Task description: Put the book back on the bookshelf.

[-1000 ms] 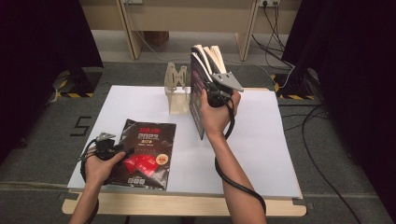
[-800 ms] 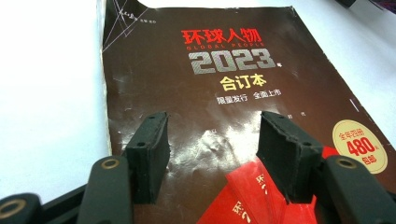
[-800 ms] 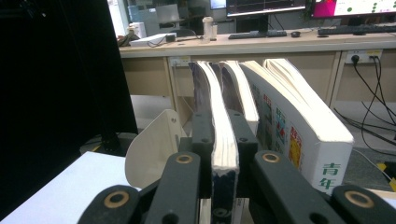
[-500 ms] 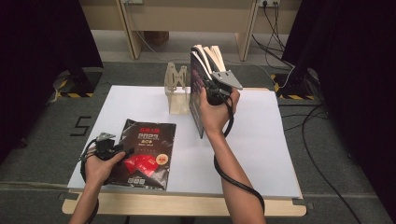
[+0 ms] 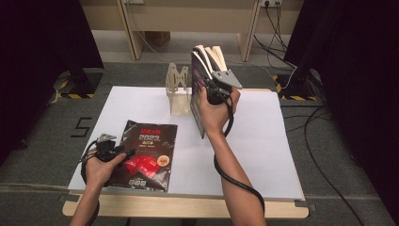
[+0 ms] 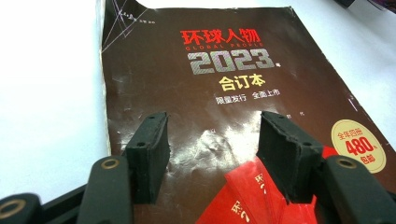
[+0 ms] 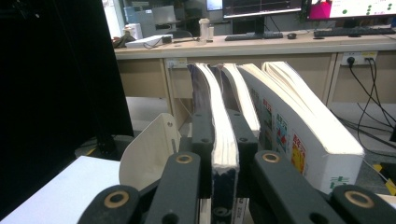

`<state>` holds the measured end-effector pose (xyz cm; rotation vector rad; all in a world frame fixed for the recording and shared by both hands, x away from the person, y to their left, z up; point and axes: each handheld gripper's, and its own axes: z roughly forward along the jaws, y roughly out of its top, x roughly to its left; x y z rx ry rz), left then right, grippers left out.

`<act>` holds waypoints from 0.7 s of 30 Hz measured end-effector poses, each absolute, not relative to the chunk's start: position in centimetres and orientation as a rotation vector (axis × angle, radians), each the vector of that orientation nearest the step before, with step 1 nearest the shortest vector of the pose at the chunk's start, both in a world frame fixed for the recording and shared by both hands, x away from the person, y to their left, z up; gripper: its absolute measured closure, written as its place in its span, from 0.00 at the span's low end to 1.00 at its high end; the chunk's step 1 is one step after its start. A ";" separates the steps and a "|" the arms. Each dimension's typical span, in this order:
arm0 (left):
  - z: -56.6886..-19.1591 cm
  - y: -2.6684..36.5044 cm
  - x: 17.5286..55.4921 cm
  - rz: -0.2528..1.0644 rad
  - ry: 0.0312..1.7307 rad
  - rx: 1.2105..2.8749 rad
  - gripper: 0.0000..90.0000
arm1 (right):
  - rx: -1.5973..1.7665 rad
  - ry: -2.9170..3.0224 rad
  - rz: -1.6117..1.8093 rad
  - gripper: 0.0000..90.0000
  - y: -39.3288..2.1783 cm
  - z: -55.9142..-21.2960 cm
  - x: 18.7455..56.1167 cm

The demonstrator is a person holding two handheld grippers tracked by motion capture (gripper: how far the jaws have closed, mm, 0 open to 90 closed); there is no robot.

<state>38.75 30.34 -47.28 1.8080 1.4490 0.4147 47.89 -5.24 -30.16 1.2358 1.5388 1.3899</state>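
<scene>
A dark magazine [image 5: 149,155] with "2023" on its cover [image 6: 224,88] lies flat at the front left of the white table [image 5: 263,141]. My left gripper [image 5: 122,149] rests at its near left edge. Its jaws [image 6: 215,140] stand open just above the cover with nothing between them. At the back middle, several thick books [image 5: 211,56] stand upright. My right gripper [image 5: 209,84] is shut on the leftmost one, a dark-covered book [image 7: 223,140] held by its page edge, pads on both covers.
A pale wooden bookend [image 5: 178,92] stands just left of the upright books [image 7: 149,154]. A thicker white-spined book [image 7: 299,140] leans at the right of the row. Cables [image 5: 324,122] trail over the floor to the right of the table.
</scene>
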 end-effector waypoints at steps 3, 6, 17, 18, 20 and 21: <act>-47.3 30.4 38.7 0.417 1.451 1.807 0.47 | 1.240 1.538 1.396 0.94 -5.1 -30.2 48.0; -47.2 30.4 38.7 0.416 1.449 1.803 0.47 | 1.242 1.537 1.400 0.94 -5.0 -30.1 48.0; -47.2 30.5 38.7 0.416 1.449 1.798 0.47 | 1.248 1.530 1.401 0.94 -4.8 -29.9 48.6; -47.2 30.5 38.7 0.416 1.450 1.797 0.47 | 1.245 1.530 1.400 0.94 -4.8 -30.0 48.6; -47.2 30.5 38.7 0.416 1.453 1.797 0.47 | 1.249 1.530 1.396 0.94 -4.7 -30.0 48.7; -47.2 30.5 38.7 0.416 1.452 1.796 0.47 | 1.247 1.531 1.397 0.94 -4.7 -30.0 48.8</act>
